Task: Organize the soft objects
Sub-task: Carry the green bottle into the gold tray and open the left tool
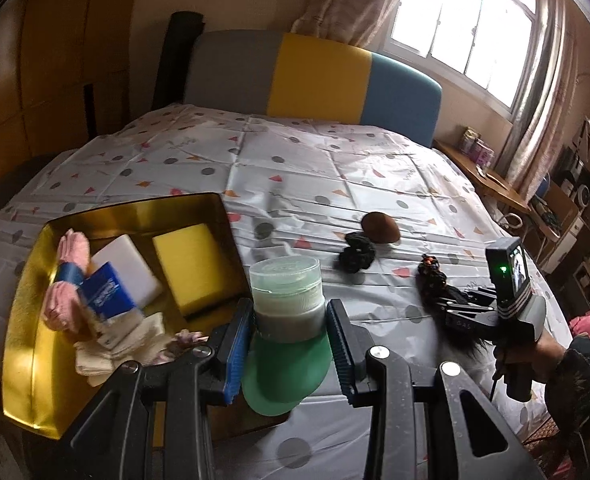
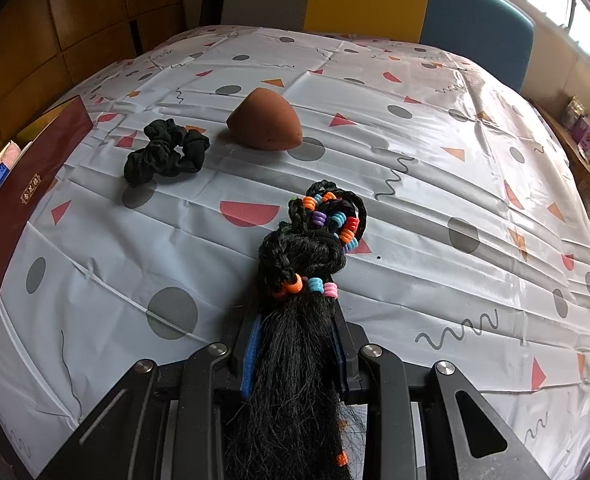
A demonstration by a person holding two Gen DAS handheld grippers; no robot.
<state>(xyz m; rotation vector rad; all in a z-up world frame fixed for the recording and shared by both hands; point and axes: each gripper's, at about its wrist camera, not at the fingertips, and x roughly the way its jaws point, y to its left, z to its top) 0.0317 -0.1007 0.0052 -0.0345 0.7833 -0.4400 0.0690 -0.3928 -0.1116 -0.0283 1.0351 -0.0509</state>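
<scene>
Left gripper [image 1: 289,320]: clamped on a green-tinted plastic jar [image 1: 287,300], pads pressing both its sides; the jar's base sits over a green disc [image 1: 283,376], by the gold box's near right corner.
Right gripper [image 2: 295,344]: closed tight on a black braided hairpiece with coloured beads [image 2: 311,248], whose beaded end lies on the tablecloth [image 2: 435,240].
Gold box [image 1: 27,300]: left of the jar, holding a yellow sponge [image 1: 193,264], white sponge [image 1: 129,270], blue tissue pack [image 1: 107,292], pink rolled cloth [image 1: 69,276].
Loose items: black scrunchie [image 2: 167,154] and brown makeup sponge [image 2: 265,120] beyond the hairpiece, close together.
Open room: bare cloth right of and beyond the hairpiece, up to the headboard [image 2: 367,0].
</scene>
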